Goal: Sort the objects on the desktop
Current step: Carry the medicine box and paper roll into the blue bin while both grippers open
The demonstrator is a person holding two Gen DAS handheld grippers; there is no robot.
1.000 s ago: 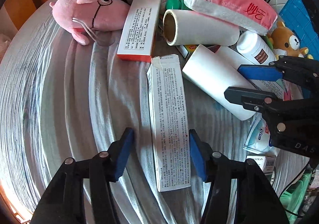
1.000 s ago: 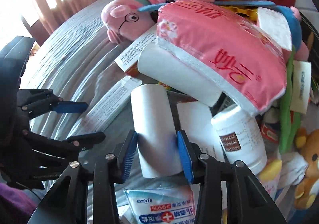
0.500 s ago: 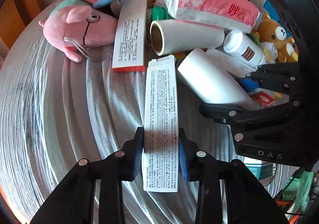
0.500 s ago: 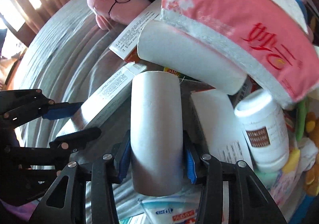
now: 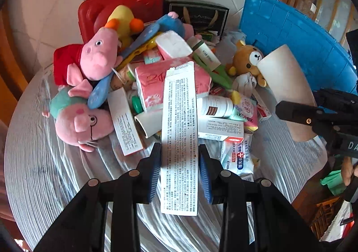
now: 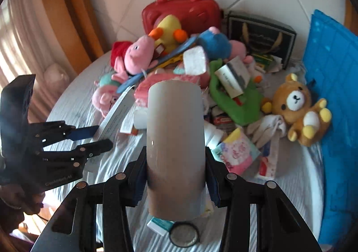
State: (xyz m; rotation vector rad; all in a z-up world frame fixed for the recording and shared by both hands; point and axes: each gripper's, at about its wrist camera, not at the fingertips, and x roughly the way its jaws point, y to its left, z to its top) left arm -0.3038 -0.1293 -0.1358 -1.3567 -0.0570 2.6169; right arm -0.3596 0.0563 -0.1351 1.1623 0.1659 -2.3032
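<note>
My left gripper (image 5: pixel 180 168) is shut on a long white printed box (image 5: pixel 180 131) and holds it lifted above the grey-clothed table (image 5: pixel 56 184). My right gripper (image 6: pixel 175 172) is shut on a white paper roll (image 6: pixel 175 137), also lifted. The roll shows at the right of the left wrist view (image 5: pixel 284 86); the box and left gripper (image 6: pixel 96 137) show at the left of the right wrist view. Below lies a pile of objects: pink pig plush toys (image 5: pixel 80 122), a pink tissue pack (image 5: pixel 152 86), a white bottle (image 5: pixel 214 107) and a bear plush (image 6: pixel 297 106).
A red case (image 6: pixel 183 12) and a dark box (image 6: pixel 259 32) stand at the back by the tiled wall. A blue crate (image 5: pixel 297 34) stands at the right. Wipes packs (image 5: pixel 237 155), a second white box (image 5: pixel 125 122) and a round lid (image 6: pixel 184 235) lie near the front.
Both grippers have lifted their objects off the table and tilted up, so the whole pile and the back wall now show. The box and the roll stay gripped.
</note>
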